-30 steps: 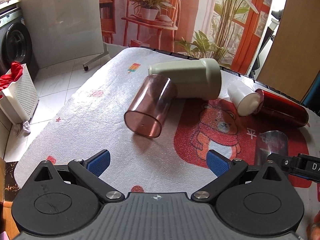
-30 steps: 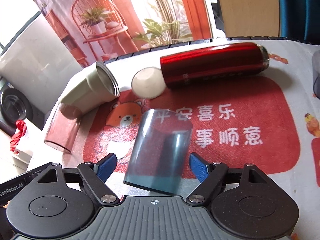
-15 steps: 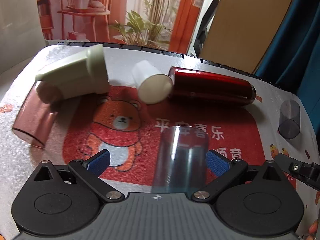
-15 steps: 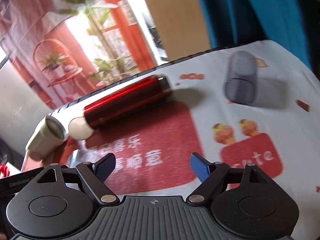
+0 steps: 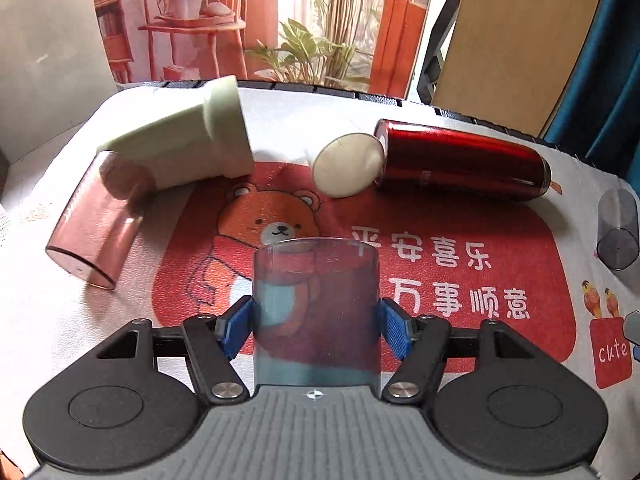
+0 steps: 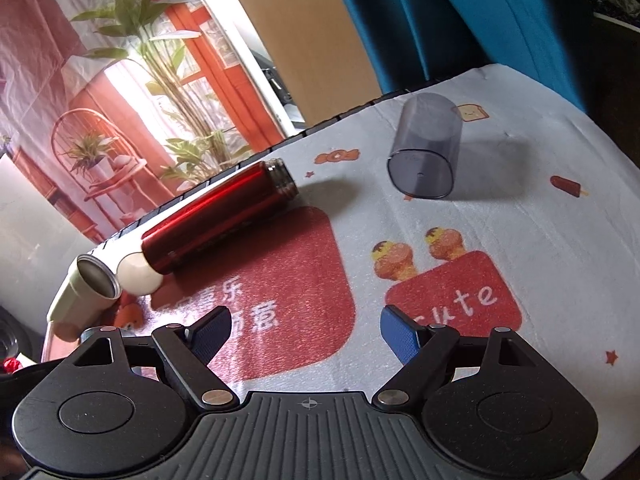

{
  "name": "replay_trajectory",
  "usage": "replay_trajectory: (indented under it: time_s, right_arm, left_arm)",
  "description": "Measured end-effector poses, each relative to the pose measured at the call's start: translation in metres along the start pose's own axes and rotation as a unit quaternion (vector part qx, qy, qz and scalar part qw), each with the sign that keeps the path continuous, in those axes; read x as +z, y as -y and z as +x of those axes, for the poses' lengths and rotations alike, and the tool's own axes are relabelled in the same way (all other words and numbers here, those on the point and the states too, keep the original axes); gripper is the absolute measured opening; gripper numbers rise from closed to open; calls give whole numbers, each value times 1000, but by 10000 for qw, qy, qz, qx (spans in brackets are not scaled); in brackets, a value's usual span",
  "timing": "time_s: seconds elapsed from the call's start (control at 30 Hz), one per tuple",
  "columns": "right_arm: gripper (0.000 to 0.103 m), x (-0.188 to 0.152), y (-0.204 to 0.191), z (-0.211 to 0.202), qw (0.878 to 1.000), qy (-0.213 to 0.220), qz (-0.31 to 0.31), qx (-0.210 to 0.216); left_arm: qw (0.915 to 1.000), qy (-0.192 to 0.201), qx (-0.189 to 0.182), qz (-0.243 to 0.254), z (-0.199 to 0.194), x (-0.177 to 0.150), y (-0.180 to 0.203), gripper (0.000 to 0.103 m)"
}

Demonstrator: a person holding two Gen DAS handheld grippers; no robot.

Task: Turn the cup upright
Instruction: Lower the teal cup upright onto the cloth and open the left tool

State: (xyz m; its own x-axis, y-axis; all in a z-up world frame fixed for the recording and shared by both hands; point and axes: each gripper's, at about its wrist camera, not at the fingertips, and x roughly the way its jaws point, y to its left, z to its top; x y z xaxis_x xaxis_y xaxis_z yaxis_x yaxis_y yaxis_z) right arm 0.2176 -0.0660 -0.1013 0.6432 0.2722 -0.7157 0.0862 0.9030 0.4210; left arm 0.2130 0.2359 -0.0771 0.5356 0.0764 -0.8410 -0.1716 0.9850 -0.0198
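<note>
My left gripper [image 5: 316, 322] has its blue pads [image 5: 236, 326] against both sides of a clear blue-tinted cup [image 5: 316, 300] that lies on the printed mat with its mouth pointing away. A pink clear cup [image 5: 100, 216], a pale green cup [image 5: 184, 140] and a grey clear cup [image 5: 618, 232] also lie on their sides. My right gripper [image 6: 306, 330] is open and empty above the mat. The grey cup [image 6: 426, 152] lies ahead of it to the right.
A red flask [image 5: 460, 160] lies on its side at the back with its white cap [image 5: 346, 164] beside it; both show in the right wrist view, flask [image 6: 216, 220]. The table's far edge [image 5: 360, 94] meets a printed backdrop. A brown board and blue curtain stand at the right.
My left gripper swung right from the pink cup onto the blue cup and closed on it. My right gripper left the blue cup and turned right toward the grey cup.
</note>
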Motion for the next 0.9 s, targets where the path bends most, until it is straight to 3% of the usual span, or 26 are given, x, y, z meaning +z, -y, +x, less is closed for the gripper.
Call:
replay_trajectory:
  time_s: [0.13,0.37,0.53,0.7,0.9]
  right_arm:
    - [80,-7,-15,-3,9998,6,-108,147]
    - [80,-30,-44,-3,9989,-85,-296,356]
    - [80,-46,-61,-4,9977,-208,-483,419]
    - [80,-46,-69,-14,9972,-122,-596,442]
    - [80,-46,-70,-20,9970,-116,-617,449]
  left_arm:
    - [9981,557,-21,-274,-33,-19,-34,70]
    - [9865,1211,537,-961,-52,-41,-101,70]
    - [9801,1389,637,-1263,-50,-48,-120,70]
    - [9833,1391,599,-1007,-57,-51,-111,69]
    - [9889,1071,399,-953,-61,-55,-107,69]
